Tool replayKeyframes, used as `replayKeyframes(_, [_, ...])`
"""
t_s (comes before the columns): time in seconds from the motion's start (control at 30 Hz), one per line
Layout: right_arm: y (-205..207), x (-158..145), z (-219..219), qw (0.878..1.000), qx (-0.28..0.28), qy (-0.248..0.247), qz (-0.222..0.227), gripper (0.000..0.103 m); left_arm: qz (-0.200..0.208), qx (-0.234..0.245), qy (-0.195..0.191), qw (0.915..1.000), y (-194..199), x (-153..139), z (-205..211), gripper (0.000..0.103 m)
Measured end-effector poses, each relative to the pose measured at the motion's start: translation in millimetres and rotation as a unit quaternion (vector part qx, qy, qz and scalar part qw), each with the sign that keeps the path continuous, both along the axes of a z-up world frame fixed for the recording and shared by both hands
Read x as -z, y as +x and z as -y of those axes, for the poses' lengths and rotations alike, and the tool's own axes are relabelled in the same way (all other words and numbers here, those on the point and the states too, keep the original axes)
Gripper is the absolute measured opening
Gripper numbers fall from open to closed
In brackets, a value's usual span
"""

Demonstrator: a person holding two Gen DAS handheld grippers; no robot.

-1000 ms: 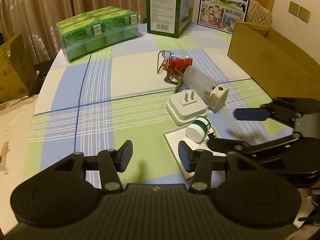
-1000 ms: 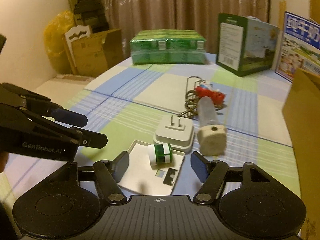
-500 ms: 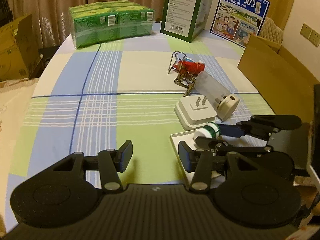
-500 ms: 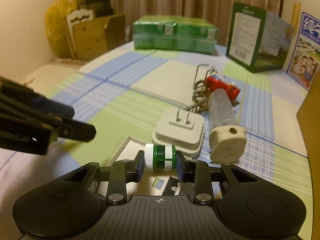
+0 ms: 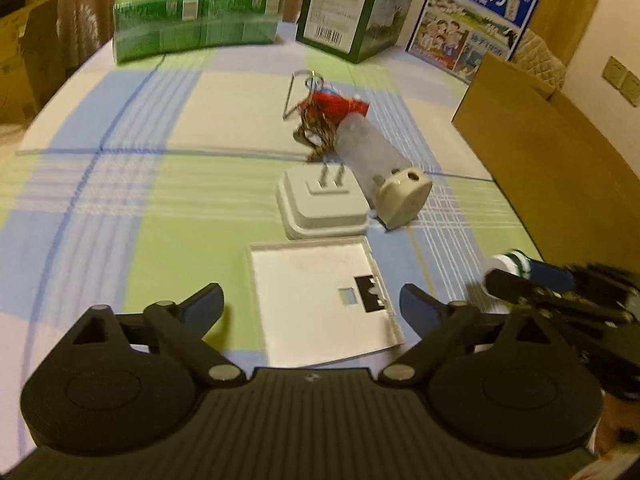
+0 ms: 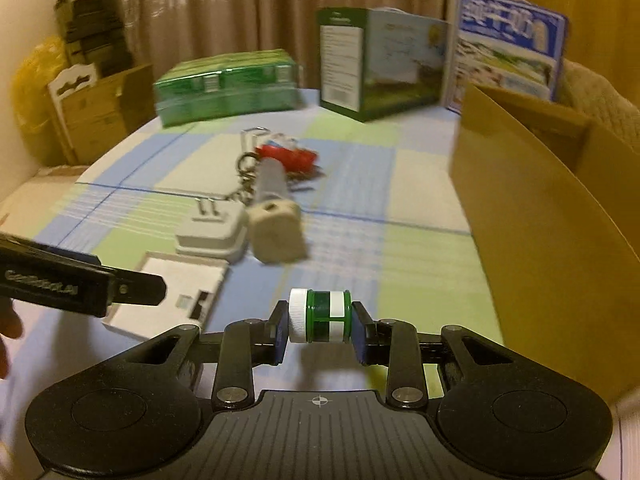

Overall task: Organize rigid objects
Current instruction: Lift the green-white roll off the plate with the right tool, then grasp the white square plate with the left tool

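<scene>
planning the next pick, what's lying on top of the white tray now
Nothing: the white tray is bare apart from its cutouts. The small bottle is clamped in the right gripper, off the tray. The tray's near edge is hidden by the left gripper.

My right gripper (image 6: 319,330) has closed on the small green-and-white bottle with the white cap (image 6: 320,315), which a second ago lay on the flat white plastic tray (image 5: 320,300). I have lifted it clear; it now hangs crosswise between the blue pads, over the checked tablecloth (image 6: 420,248) and nearer the brown cardboard box (image 6: 540,184) at the table's right edge. The tray lies bare (its cut-out slots show). My left gripper (image 5: 312,300) is opening, its jaws now spread either side of the tray's near edge, with nothing pressed between them.
</scene>
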State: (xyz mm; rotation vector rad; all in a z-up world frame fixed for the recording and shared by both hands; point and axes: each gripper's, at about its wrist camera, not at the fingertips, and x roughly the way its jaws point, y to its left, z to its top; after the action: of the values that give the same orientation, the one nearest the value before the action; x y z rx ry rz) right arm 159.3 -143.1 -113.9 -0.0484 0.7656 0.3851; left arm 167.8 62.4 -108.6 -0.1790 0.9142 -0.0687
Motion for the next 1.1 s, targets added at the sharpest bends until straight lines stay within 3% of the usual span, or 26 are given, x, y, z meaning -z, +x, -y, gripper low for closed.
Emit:
replayKeyframes(0.2, [-7.4, 2.8, 24.1, 1.0, 0.021, 0.011, -0.006, 0.028, -0.006, -0.026, 0.028, 0.9992, 6.6, 15.6, 23.2, 0.097])
replayKeyframes(0.37, [-7.0, 6.4, 31.9, 0.999, 0.026, 0.017, -0.007, 0.028, 0.016, -0.042, 0.082, 0.9957, 10.0, 25.2, 40.4, 0.098])
replayKeyframes(0.5, [-5.7, 11.0, 36.5, 0.999, 0.03, 0.022, -0.011, 0.028, 0.031, -0.058, 0.102, 0.9926, 10.6, 29.5, 45.1, 0.097])
replayKeyframes(0.63, [-6.5, 13.5, 39.4, 0.999, 0.032, 0.026, -0.014, 0.028, 0.044, -0.062, 0.107, 0.9914, 7.8, 30.8, 46.3, 0.096])
replayKeyframes(0.73, [-7.3, 14.0, 40.1, 0.999, 0.032, 0.029, -0.014, 0.028, 0.054, -0.053, 0.108, 0.9913, 4.6, 30.4, 46.1, 0.087])
replayKeyframes(1.1, [-17.3, -2.5, 41.4, 0.999, 0.033, 0.036, -0.009, 0.028, 0.032, -0.033, 0.09, 0.9949, -18.9, 15.6, 47.3, 0.086])
